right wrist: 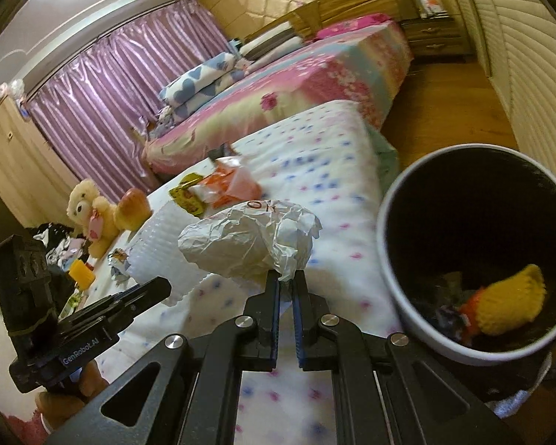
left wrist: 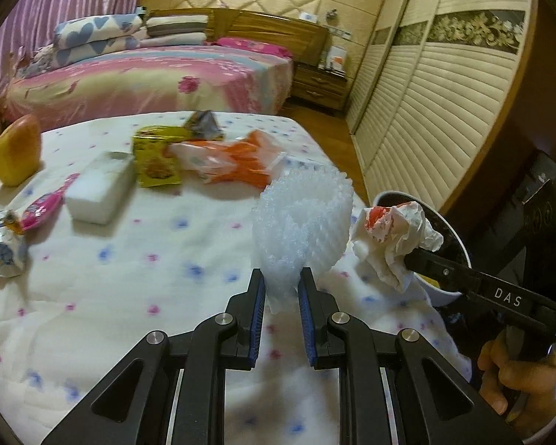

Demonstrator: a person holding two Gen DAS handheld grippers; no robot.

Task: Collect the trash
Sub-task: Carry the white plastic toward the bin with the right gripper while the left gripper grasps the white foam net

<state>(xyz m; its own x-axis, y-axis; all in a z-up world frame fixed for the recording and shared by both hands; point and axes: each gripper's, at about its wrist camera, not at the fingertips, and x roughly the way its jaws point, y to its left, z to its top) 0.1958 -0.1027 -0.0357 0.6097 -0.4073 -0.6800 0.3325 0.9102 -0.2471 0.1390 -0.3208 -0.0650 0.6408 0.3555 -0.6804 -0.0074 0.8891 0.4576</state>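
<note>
**Trash held beside bin**

Right tongs (right wrist: 286, 282) clench a crumpled paper (right wrist: 248, 241) above the bed (right wrist: 315, 170), just left of the bin (right wrist: 407, 296). Left tongs (left wrist: 281, 278) grip bubble wrap (left wrist: 304, 222). More wrappers (left wrist: 226, 159) lie farther back on the bed.

Lighting: warm, dim indoor; ceiling (right wrist: 74, 7) glare at 11 o'clock. Quality: motion blur mid-frame, strong fisheye bending, dark vignetted corners.
</note>
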